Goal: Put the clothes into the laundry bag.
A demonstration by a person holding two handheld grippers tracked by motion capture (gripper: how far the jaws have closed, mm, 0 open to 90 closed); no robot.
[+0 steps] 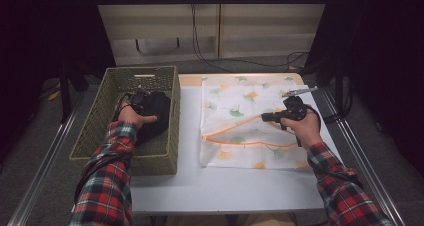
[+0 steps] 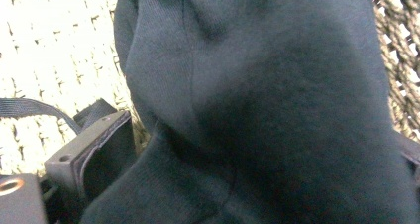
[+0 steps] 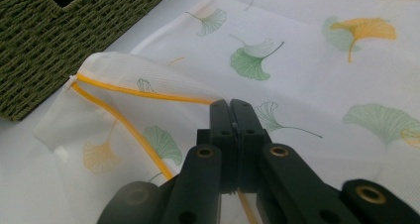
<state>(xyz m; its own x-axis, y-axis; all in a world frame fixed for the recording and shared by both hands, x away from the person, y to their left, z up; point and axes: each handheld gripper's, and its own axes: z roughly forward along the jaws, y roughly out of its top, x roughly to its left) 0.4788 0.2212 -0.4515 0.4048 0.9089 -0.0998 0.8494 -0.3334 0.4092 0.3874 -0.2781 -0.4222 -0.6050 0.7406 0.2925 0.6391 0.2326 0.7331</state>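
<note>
My left tongs (image 1: 141, 102) are down in the basket (image 1: 165, 155), which stands at the left edge of the surface (image 1: 220, 186). A dark cloth (image 1: 156, 116) lies bunched in that basket, under my left hand (image 1: 131, 117). In the left gripper view the cloth (image 2: 257, 110) sits between the two jaws, which stand far apart at the left and right edges of the frame. Whether the pads press on the cloth I cannot tell; the fabric hides their faces.

My right tongs (image 3: 232, 116) are pressed together on the mesh bag (image 1: 245, 121), which lies flat on the surface just right of the basket. The bag (image 3: 317, 60) is white with green and yellow leaf prints and a yellow zip line (image 3: 124, 122). The jaws pinch the fabric at the zip's upper edge, and that edge is lifted, so the bag's mouth gapes a little toward the basket (image 3: 54, 40). My right hand (image 1: 306, 128) rests over the bag's right half, the tongs (image 1: 266, 117) pointing left across it.
</note>
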